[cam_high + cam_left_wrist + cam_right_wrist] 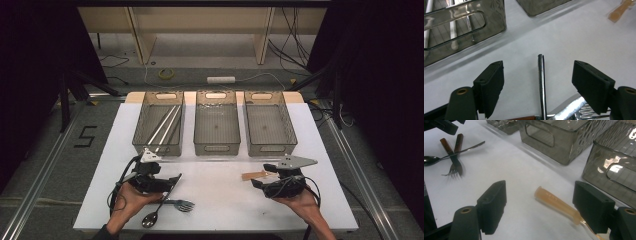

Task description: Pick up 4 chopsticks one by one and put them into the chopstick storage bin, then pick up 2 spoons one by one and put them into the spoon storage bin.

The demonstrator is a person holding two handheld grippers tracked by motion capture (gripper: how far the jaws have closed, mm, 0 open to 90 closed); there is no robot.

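The left tool (537, 82) hung with jaws spread, the spoon (541, 85) handle lying between them on the tabletop (564, 42), untouched. Judged step: lining up a pick; next it should sink and pinch the handle, clear of the fork (586, 112) beneath. The right tool (539, 206), also spread, straddled an amber handle (556, 201). Both hands sat low, tools pointing toward the bins (159, 127).

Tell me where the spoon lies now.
In the high view the spoon lies near the table's front left edge, crossing the forks, under the open left gripper.
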